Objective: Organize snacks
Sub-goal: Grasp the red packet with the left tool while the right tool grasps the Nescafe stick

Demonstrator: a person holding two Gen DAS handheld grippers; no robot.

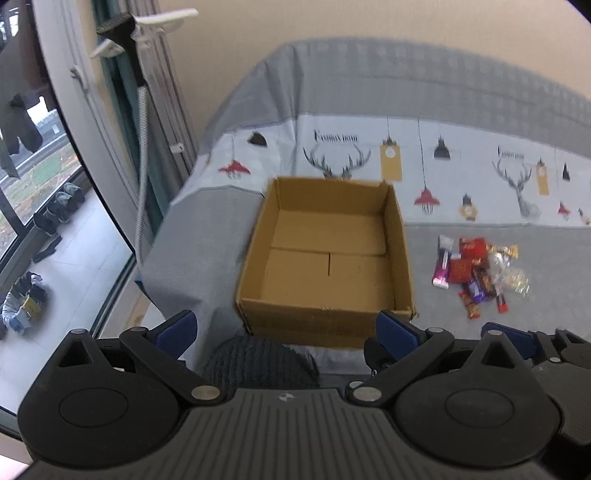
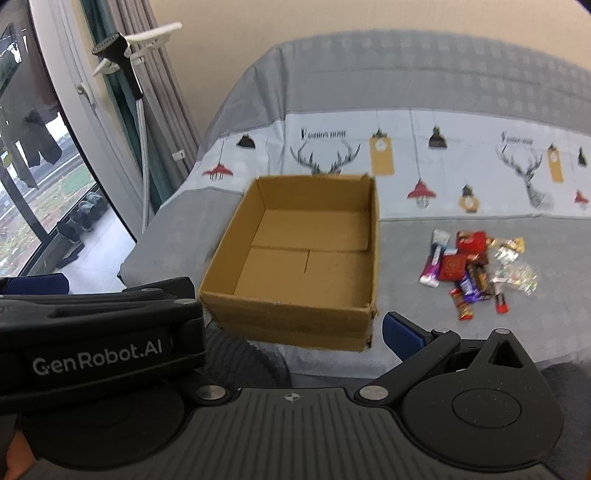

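Judging snacks (image 2: 476, 271) right of centre: light, crinkly, slippery – pinch one wrapper mid-body | box (image 2: 295, 258) empty | left tongs (image 1: 284, 328) and right tongs (image 2: 295, 325) wide, holding nothing

The open brown cardboard box (image 1: 325, 254) is plain tan inside and out. It sits on a bed cover (image 1: 207, 266) that is grey near the front and along the far edge, with a pale blue-white band between printed with dark antlered deer heads, red and black hanging lamps and mustard-yellow tags. Beside the box, the heap of wrapped snacks (image 1: 476, 273) mixes red, purple, pink-and-white, gold and clear silvery wrappers. The left tool (image 1: 284, 328) is black with dark blue finger pads (image 1: 395, 328). The wall (image 1: 258, 26) is beige.
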